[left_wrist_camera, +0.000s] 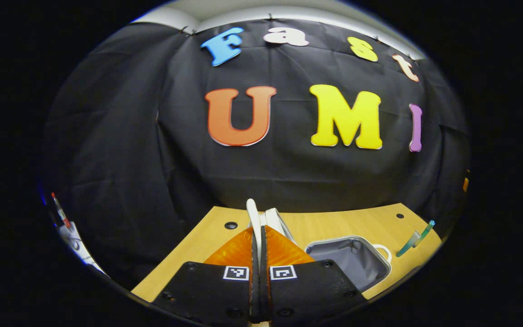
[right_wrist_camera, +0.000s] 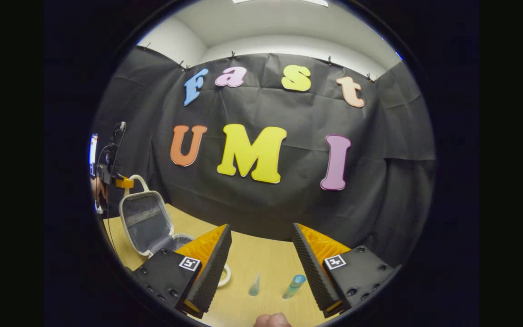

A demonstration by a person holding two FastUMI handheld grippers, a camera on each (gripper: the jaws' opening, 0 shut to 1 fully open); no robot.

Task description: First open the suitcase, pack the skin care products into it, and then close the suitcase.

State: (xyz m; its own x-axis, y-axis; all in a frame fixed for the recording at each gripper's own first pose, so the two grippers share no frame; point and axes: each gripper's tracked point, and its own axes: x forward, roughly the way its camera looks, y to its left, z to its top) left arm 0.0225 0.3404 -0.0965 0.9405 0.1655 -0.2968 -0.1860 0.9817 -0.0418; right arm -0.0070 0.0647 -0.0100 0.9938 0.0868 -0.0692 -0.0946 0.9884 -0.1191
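The left gripper (left_wrist_camera: 259, 236) pinched the upright lid (left_wrist_camera: 254, 218) of the case (right_wrist_camera: 145, 222); it should have held steady. The right gripper (right_wrist_camera: 261, 250), spread wide, hung above two tubes (right_wrist_camera: 294, 286) on the table (right_wrist_camera: 261, 259).

A light wooden table (right_wrist_camera: 266, 259) with small dark holes (left_wrist_camera: 231, 225) stands against the black cloth wall (left_wrist_camera: 288, 172). Above the cloth, a white wall (right_wrist_camera: 288, 45) meets a pale ceiling (right_wrist_camera: 279, 18).

Even overhead light, soft shadows; strong fisheye bending at edges; rims slightly blurred.
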